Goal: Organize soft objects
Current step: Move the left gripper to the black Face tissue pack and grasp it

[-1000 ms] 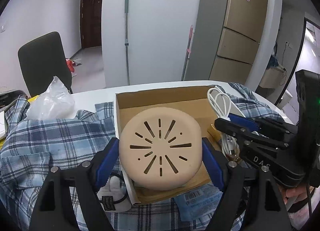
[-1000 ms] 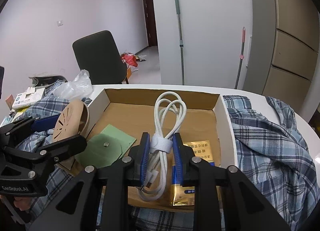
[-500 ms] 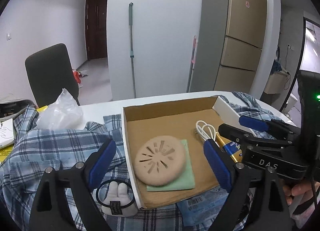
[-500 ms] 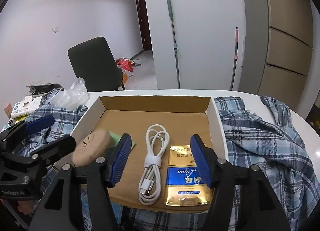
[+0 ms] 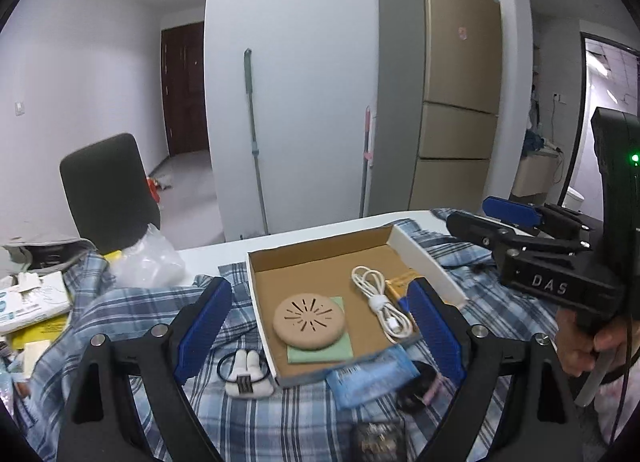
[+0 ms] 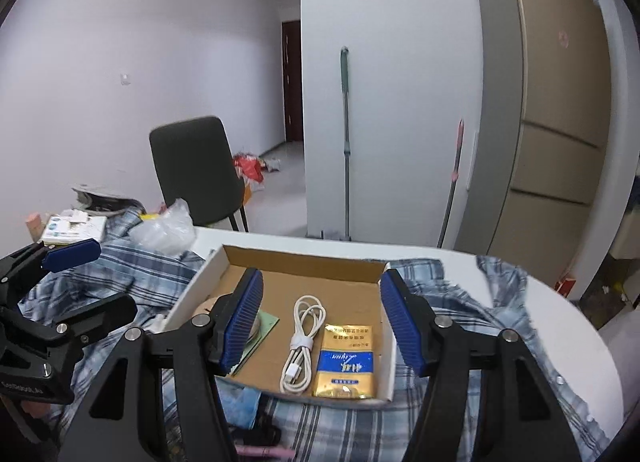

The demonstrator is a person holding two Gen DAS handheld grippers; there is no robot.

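An open cardboard box (image 5: 424, 258) sits on a plaid shirt (image 5: 120, 310). In it lie a tan round slotted pad (image 5: 309, 321) on a green cloth (image 5: 340, 350), a coiled white cable (image 5: 380, 302) and a gold-blue packet (image 6: 347, 362). My left gripper (image 5: 320, 330) is open and empty, raised above and in front of the box. My right gripper (image 6: 322, 324) is open and empty, also raised in front of the box. The cable shows in the right wrist view (image 6: 304, 342). The box shows there too (image 6: 304, 262).
In front of the box lie a white plush hair tie (image 5: 246, 376), a blue packet (image 5: 372, 380) and dark small items (image 5: 412, 386). A clear plastic bag (image 5: 148, 258), papers (image 5: 28, 298) and a dark chair (image 5: 108, 190) are at the left. A fridge (image 5: 456, 102) stands behind.
The left gripper let go of the tan pad and the right let go of the cable, both into the box. Both grippers opened and pulled back and up.
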